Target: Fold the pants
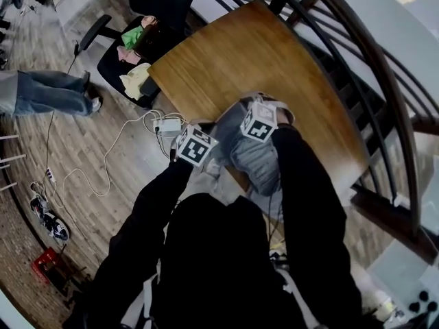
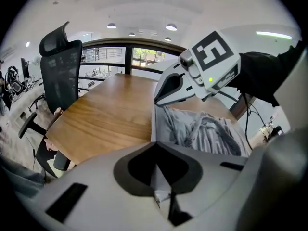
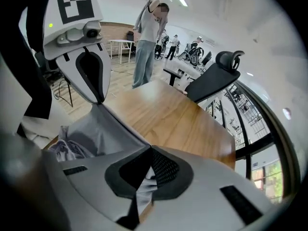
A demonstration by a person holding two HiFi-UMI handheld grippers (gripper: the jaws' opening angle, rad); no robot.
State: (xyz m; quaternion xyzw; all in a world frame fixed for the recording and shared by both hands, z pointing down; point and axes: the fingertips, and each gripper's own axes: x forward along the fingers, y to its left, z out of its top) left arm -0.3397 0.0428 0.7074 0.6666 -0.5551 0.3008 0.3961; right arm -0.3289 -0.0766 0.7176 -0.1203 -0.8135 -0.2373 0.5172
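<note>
The grey pants [image 1: 255, 160] hang bunched over the near edge of the wooden table [image 1: 254, 53]. My left gripper [image 1: 195, 145] and right gripper [image 1: 259, 121] stand side by side over the pants' upper edge, both pointing steeply down. In the left gripper view the left gripper [image 2: 155, 153] is shut on a fold of the grey cloth, and the pants [image 2: 207, 131] stretch away to the right gripper [image 2: 202, 66]. In the right gripper view the right gripper [image 3: 149, 153] is likewise shut on cloth, with the pants [image 3: 91, 134] drawn taut toward the left gripper [image 3: 82, 47].
A black office chair [image 1: 130, 53] piled with clothes stands beyond the table's far left corner. A power strip and white cables [image 1: 168, 125] lie on the floor left of the table. A person's legs [image 1: 48, 91] are at far left. A dark railing [image 1: 384, 81] curves along the right.
</note>
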